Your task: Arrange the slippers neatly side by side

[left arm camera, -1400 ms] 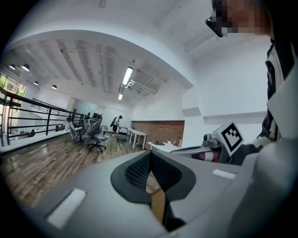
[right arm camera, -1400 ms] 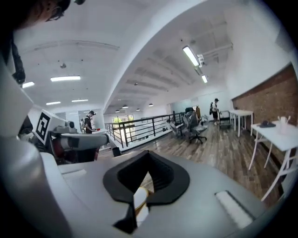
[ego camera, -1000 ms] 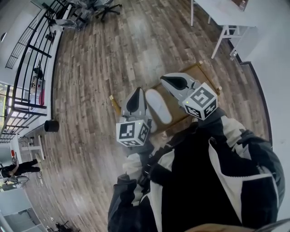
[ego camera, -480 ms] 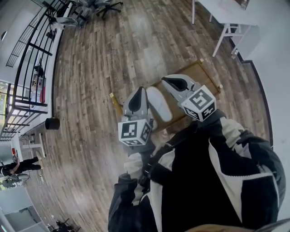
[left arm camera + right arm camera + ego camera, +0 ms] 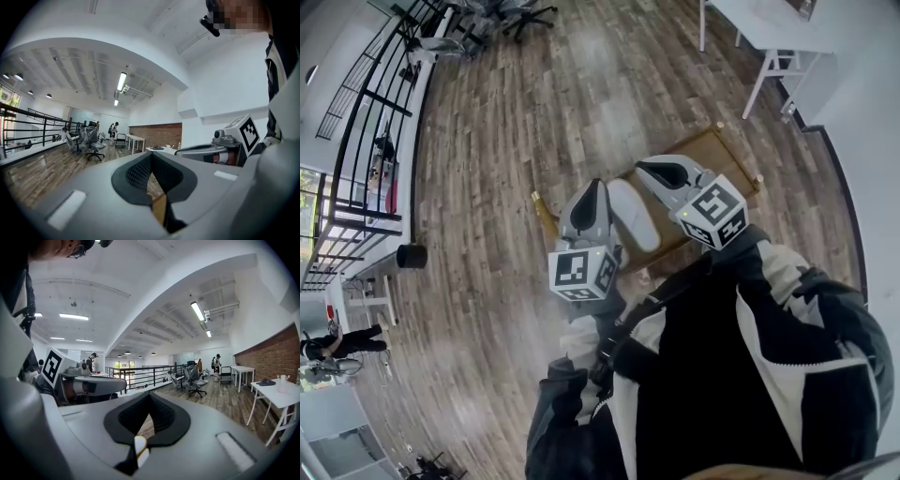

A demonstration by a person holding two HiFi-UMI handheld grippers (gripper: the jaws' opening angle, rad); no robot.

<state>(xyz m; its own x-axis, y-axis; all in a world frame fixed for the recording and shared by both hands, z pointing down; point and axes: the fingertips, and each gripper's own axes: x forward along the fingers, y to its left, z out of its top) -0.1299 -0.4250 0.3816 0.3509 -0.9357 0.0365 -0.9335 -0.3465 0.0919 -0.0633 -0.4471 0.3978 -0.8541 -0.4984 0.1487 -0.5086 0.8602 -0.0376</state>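
One white slipper (image 5: 635, 214) lies on a brown mat (image 5: 717, 153) on the wooden floor, seen in the head view between my two grippers. My left gripper (image 5: 594, 185) hangs level over the mat's left edge, jaws shut and nothing in them. My right gripper (image 5: 643, 166) is held just right of the slipper, also shut and empty. In the left gripper view the shut jaws (image 5: 151, 157) frame a sliver of mat, and the right gripper (image 5: 206, 149) shows beside them. In the right gripper view a white, yellow-rimmed shape (image 5: 139, 446) shows below the shut jaws (image 5: 150, 397). No second slipper is visible.
A white table (image 5: 759, 28) stands at the far right near the wall. Office chairs (image 5: 502, 14) sit at the far end of the floor. A black railing (image 5: 366, 103) runs along the left, with a black bin (image 5: 412, 256) beside it.
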